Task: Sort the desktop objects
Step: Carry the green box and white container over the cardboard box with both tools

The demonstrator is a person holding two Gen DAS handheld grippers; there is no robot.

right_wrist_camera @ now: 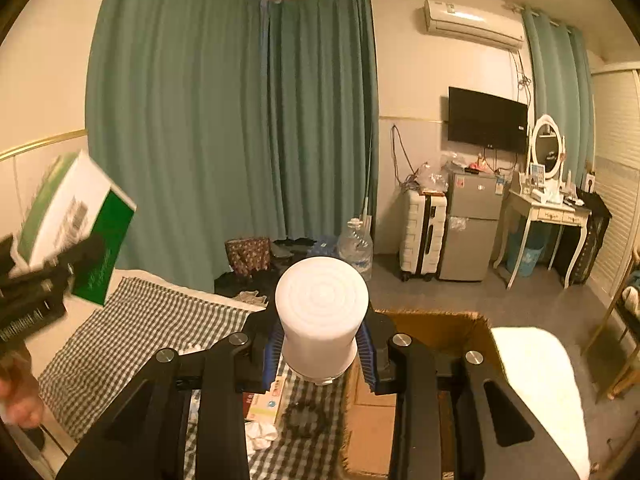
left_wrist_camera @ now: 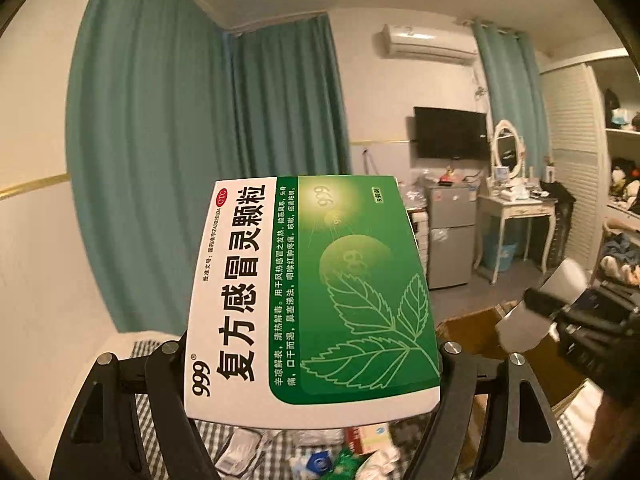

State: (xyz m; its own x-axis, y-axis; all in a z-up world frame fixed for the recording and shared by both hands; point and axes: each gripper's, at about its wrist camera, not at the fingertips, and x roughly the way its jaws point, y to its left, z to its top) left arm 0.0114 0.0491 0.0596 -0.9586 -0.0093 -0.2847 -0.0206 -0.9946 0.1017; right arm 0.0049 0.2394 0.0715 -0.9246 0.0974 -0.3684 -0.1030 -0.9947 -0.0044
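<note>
A green and white medicine box (left_wrist_camera: 312, 292) fills the middle of the left wrist view, held up in the air with my left gripper (left_wrist_camera: 312, 350) shut on its two sides. In the right wrist view the same box (right_wrist_camera: 68, 216) shows blurred at the far left. A white plastic bottle (right_wrist_camera: 322, 316), bottom end toward the camera, sits between the blue pads (right_wrist_camera: 272, 354) of my right gripper (right_wrist_camera: 322, 350), which is shut on it. The left wrist view also catches that bottle (left_wrist_camera: 532, 312) at the right, raised beside the box.
Below lies a checked cloth (right_wrist_camera: 140, 320) with small packets and boxes (left_wrist_camera: 360, 444) scattered on it. An open cardboard carton (right_wrist_camera: 432, 322) stands just right of the cloth. A water jug (right_wrist_camera: 356, 246), suitcase, small fridge and dressing table stand further back.
</note>
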